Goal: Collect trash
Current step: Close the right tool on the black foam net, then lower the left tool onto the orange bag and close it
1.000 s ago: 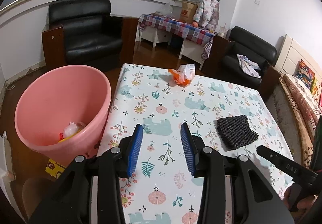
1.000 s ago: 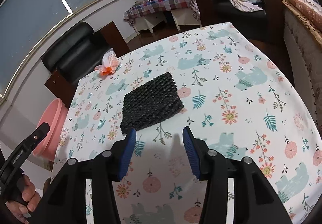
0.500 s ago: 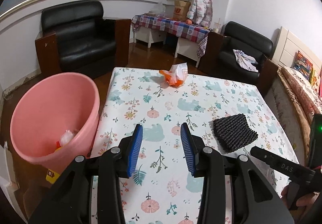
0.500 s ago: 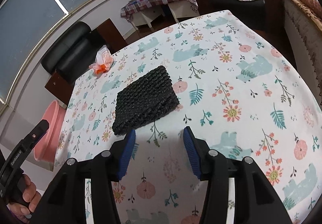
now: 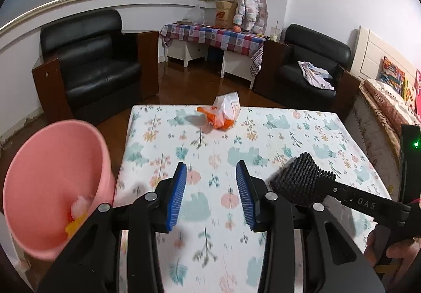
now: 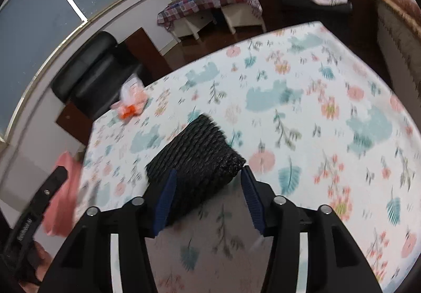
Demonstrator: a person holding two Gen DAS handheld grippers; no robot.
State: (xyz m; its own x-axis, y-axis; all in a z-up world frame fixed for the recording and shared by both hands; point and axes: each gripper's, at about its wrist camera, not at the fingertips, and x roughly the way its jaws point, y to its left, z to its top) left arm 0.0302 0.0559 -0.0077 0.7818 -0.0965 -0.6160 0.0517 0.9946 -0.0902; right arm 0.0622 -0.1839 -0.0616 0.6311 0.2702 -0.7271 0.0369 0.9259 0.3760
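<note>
now right tool angled down, jaws closing round black mesh pad; left tool spread, empty.

Black mesh pad looks rough and woven; bucket is smooth pink plastic; desk wears matt printed cloth; armchair is glossy leather.

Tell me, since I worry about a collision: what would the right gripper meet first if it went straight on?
The black mesh pad. It already lies between the right gripper fingers, whose jaws have just been closing; whether the pads touch it yet is unclear.
</note>
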